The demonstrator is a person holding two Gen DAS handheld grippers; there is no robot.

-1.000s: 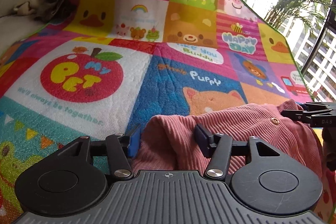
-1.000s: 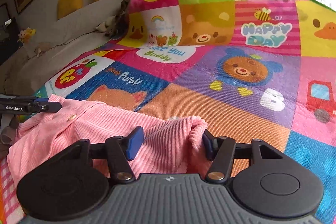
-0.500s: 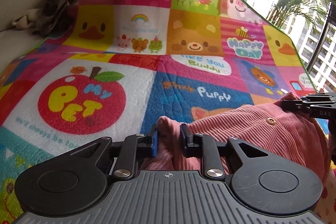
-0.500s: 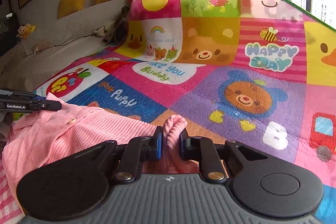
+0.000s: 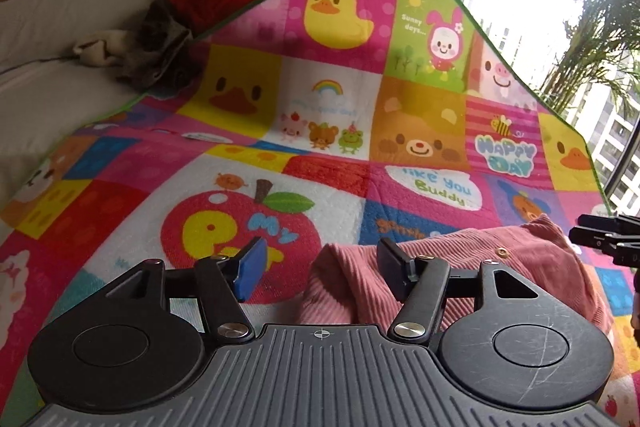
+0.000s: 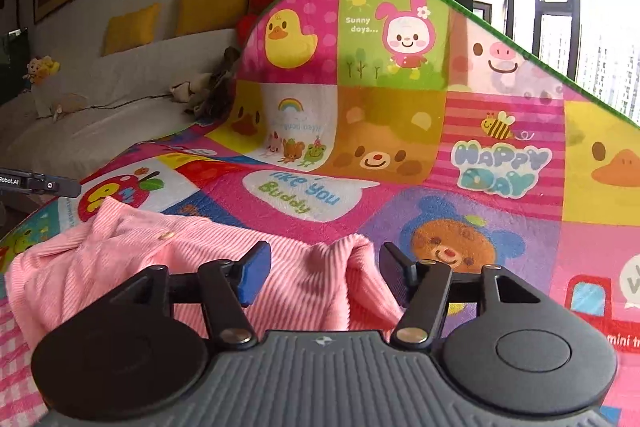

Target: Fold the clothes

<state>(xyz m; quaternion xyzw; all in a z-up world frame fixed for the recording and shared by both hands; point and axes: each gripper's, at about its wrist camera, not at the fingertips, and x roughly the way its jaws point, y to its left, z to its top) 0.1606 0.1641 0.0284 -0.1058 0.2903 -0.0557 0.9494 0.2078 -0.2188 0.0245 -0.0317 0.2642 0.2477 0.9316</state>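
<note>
Two claws, left claw (image 5: 320, 269) and right claw (image 6: 320, 273), opening over one pink garment (image 6: 132, 251).

Black left gripper (image 5: 320, 269), ribbed grey housing. Blue pad (image 5: 251, 273) on one finger, silver screws. Same build on right gripper (image 6: 322, 277).

A bright play mat (image 5: 328, 171) with ducks, bears and a big red apple is spread out under me. Its far end curls up against the sofa (image 6: 120, 95). A pink ribbed shirt (image 6: 132, 251) lies crumpled on the mat, close to me.
</note>
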